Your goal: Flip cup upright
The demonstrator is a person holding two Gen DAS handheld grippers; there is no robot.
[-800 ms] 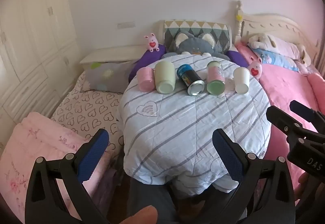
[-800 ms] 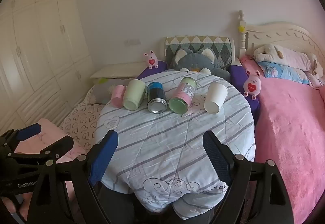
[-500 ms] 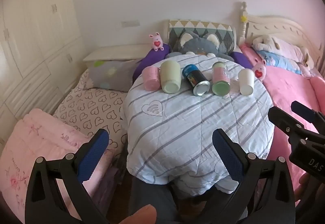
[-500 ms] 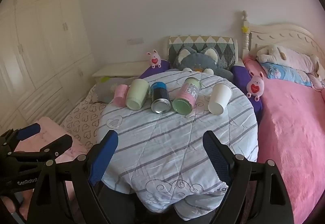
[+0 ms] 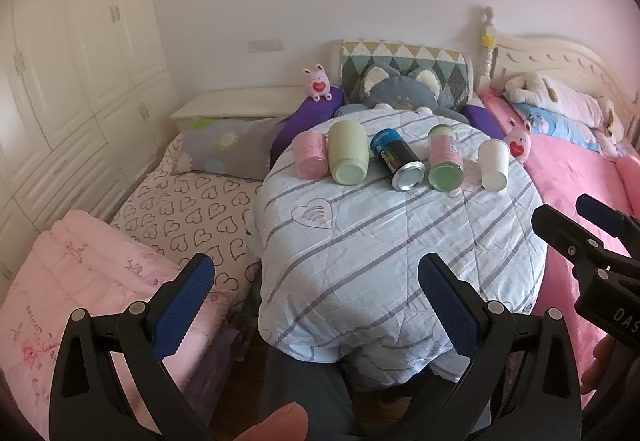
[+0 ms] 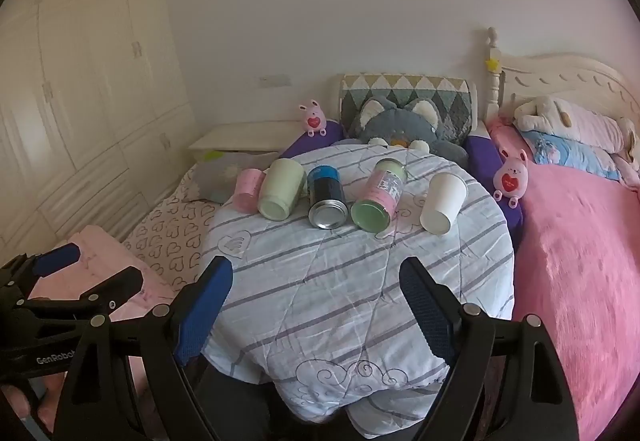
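Observation:
Several containers lie on their sides in a row at the far side of a round table with a striped cloth (image 5: 380, 241) (image 6: 340, 281). From left: a pink cup (image 5: 309, 160) (image 6: 249, 189), a pale green cup (image 5: 348, 158) (image 6: 281, 188), a dark can (image 5: 397, 160) (image 6: 326, 197), a pink and green jar (image 5: 444, 157) (image 6: 378, 195), a white paper cup (image 5: 494, 165) (image 6: 442, 203). My left gripper (image 5: 316, 305) is open and empty, short of the table's near edge. My right gripper (image 6: 316, 305) is open and empty, also at the near edge.
A pink bed (image 6: 580, 261) lies to the right, with plush toys by the headboard. A heart-print mattress (image 5: 188, 209) and a folded pink blanket (image 5: 80, 281) lie to the left. A grey cat cushion (image 6: 396, 121) sits behind the table. Wardrobes (image 6: 80, 101) line the left wall.
Both views have shifted: the table and the row of containers sit slightly lower and further right in each frame. Both grippers stay open. Nothing on the table has moved.

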